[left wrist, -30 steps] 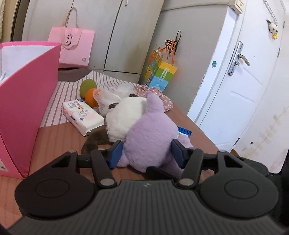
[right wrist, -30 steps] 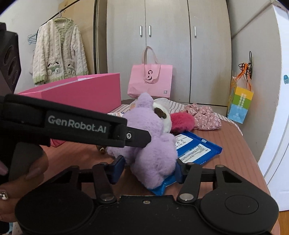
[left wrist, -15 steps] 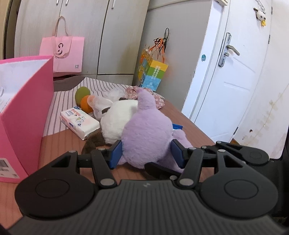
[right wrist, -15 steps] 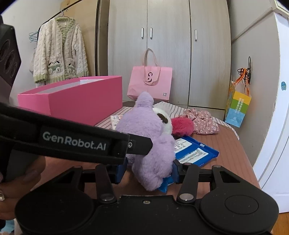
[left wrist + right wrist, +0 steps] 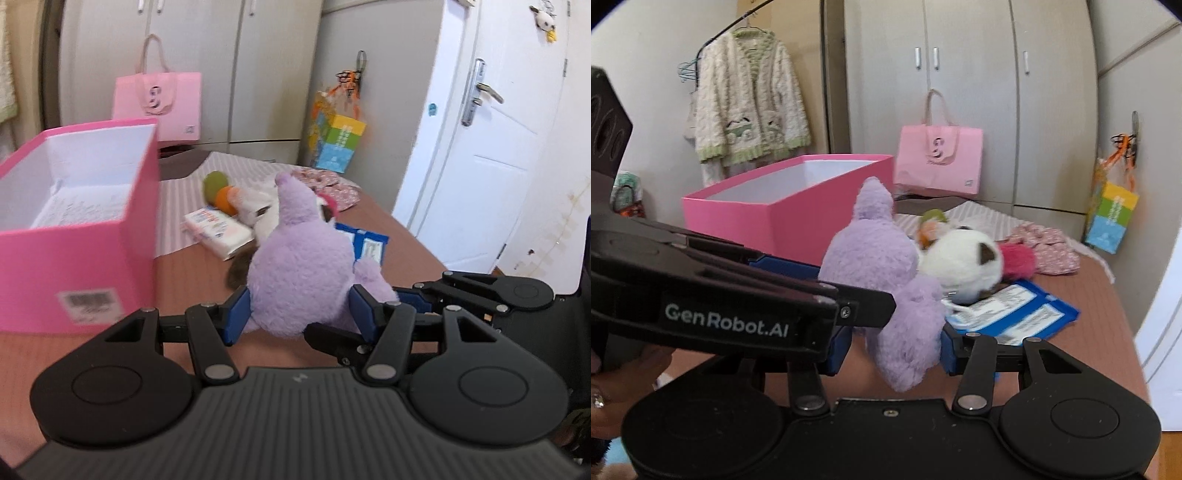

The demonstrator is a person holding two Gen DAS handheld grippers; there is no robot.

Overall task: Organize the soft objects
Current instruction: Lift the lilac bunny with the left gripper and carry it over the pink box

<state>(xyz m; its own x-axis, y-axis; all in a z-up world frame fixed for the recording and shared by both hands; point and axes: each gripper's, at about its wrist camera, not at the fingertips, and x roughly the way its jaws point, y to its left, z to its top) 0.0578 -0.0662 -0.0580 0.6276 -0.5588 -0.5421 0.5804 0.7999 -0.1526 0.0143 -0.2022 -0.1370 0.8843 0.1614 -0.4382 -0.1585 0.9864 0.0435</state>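
Observation:
A purple plush toy [image 5: 299,273] hangs a little above the brown table [image 5: 192,280], held from two sides. My left gripper [image 5: 301,312] is shut on its body, blue pads pressed into the fur. My right gripper [image 5: 894,347] is shut on its lower end, and that gripper's fingers [image 5: 461,291] come in from the right in the left wrist view. In the right wrist view my left gripper [image 5: 855,288] crosses from the left. The open pink box [image 5: 74,236] stands to the left. A white plush toy [image 5: 960,262] lies just behind the purple one.
On the table behind lie a tissue pack [image 5: 218,230], a green and orange ball [image 5: 218,190], blue packets [image 5: 1015,310], a pink fluffy thing [image 5: 1015,260] and a floral cloth [image 5: 1052,247]. A pink bag [image 5: 159,103] stands by the wardrobe. The table's edge and a white door [image 5: 487,147] are at the right.
Both grippers have risen with the purple plush toy, lifting it away from the white plush. The views now look down more, and the pink box's open top shows.

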